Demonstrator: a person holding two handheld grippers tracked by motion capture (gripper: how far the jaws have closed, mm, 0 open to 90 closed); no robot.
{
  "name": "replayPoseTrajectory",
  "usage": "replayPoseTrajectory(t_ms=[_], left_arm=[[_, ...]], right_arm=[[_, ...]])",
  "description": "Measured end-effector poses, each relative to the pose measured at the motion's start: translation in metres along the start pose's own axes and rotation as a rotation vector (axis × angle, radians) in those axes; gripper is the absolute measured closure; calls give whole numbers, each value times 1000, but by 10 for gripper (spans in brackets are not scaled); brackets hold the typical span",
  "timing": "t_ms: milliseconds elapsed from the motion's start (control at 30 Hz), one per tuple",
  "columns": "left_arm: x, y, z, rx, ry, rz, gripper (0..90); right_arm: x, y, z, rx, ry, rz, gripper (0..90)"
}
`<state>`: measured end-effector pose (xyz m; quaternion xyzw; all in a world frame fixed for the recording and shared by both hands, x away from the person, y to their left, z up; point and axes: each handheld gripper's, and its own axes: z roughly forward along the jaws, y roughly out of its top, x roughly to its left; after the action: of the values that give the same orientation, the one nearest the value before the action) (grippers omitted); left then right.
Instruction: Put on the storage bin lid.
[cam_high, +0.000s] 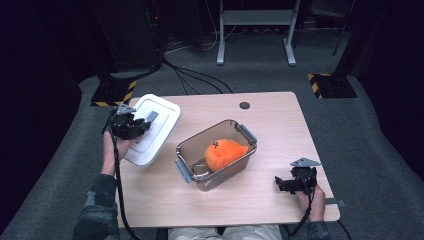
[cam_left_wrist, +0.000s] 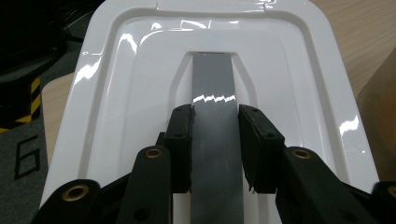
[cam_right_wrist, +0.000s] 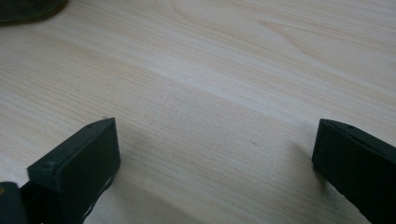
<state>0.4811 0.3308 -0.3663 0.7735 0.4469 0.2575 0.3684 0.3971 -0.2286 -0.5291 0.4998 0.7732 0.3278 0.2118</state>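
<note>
While the left tongs (cam_high: 134, 124) clamp its grey handle strip (cam_left_wrist: 214, 140), the glossy white plastic lid (cam_high: 152, 129) overhangs the pale wooden desk (cam_high: 270, 120) at the far-left corner, left of the clear bin (cam_high: 216, 156). Right tongs (cam_high: 292, 184) gape empty on bare desk near its front-right edge.

Orange plush toy (cam_high: 224, 151) in clear bin (cam_high: 192, 147)

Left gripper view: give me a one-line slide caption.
Left gripper shut on the grey handle of the white lid.
</note>
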Motion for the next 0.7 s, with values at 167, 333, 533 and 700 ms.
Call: replayPoseTrajectory(t_ms=[167, 333, 533, 700], left_arm=[[-13, 10, -2, -6, -23, 33, 665], [-25, 16, -2, -7, -45, 60, 665], [-37, 22, 0, -14, -70, 81, 665], [-47, 27, 2, -12, -85, 97, 665]], right_arm=[[0, 0, 0, 0, 1, -1, 1], [0, 0, 0, 0, 1, -1, 1], [0, 0, 0, 0, 0, 0, 1], [0, 0, 0, 0, 0, 0, 1]])
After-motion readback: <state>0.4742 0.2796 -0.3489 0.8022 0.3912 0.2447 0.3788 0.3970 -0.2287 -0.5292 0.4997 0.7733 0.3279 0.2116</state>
